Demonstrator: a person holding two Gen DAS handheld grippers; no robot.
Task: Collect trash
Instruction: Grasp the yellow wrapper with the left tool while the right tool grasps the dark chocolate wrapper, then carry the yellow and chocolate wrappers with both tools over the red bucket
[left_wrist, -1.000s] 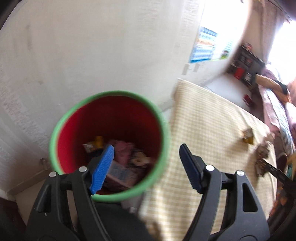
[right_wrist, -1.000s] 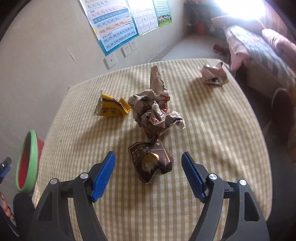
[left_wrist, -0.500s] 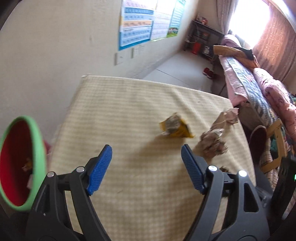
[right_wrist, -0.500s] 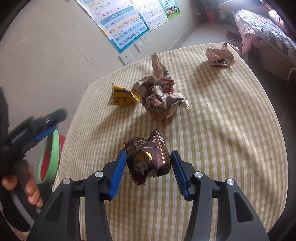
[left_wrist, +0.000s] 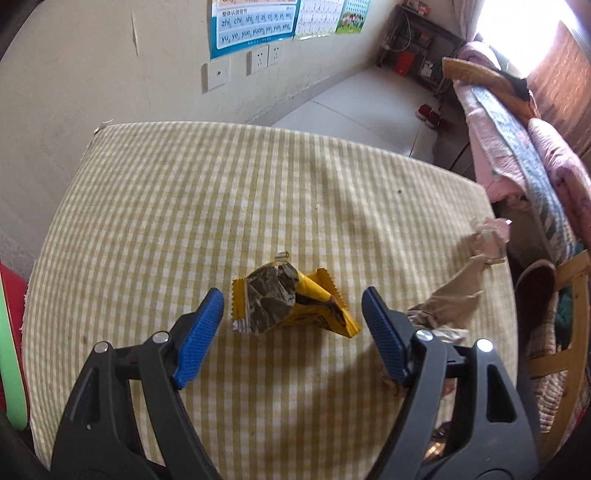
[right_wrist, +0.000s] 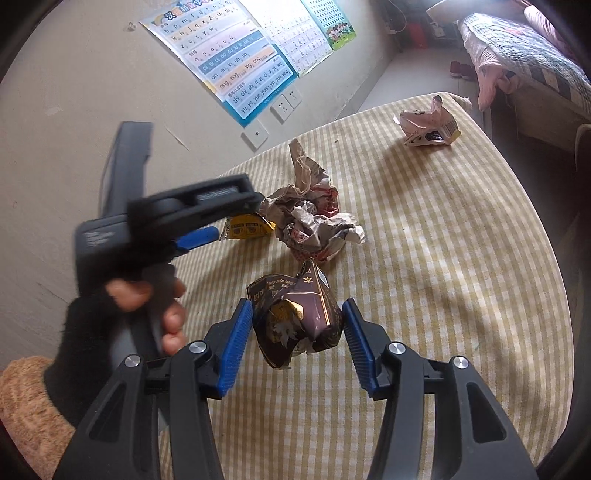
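My left gripper (left_wrist: 292, 328) is open, its blue pads on either side of a crumpled yellow wrapper (left_wrist: 291, 304) on the checked tablecloth (left_wrist: 184, 206). My right gripper (right_wrist: 297, 332) is shut on a dark brown crumpled carton (right_wrist: 295, 319) and holds it just above the cloth. The yellow wrapper (right_wrist: 249, 228) also shows in the right wrist view, partly hidden by the left gripper's body (right_wrist: 177, 218). A ball of crumpled paper (right_wrist: 314, 225) lies beyond the carton. A squashed white and pink carton (right_wrist: 428, 123) lies at the far right of the table.
The red bin with a green rim (left_wrist: 9, 339) shows at the table's left edge. The crumpled paper (left_wrist: 454, 299) sits right of my left gripper. A wall with posters (right_wrist: 236, 62) is behind the table. A bed (left_wrist: 524, 155) and a wooden chair (left_wrist: 569, 332) stand to the right.
My left gripper has swung away from the bin and moved over the table to straddle the yellow wrapper. My right gripper has closed on the brown carton.
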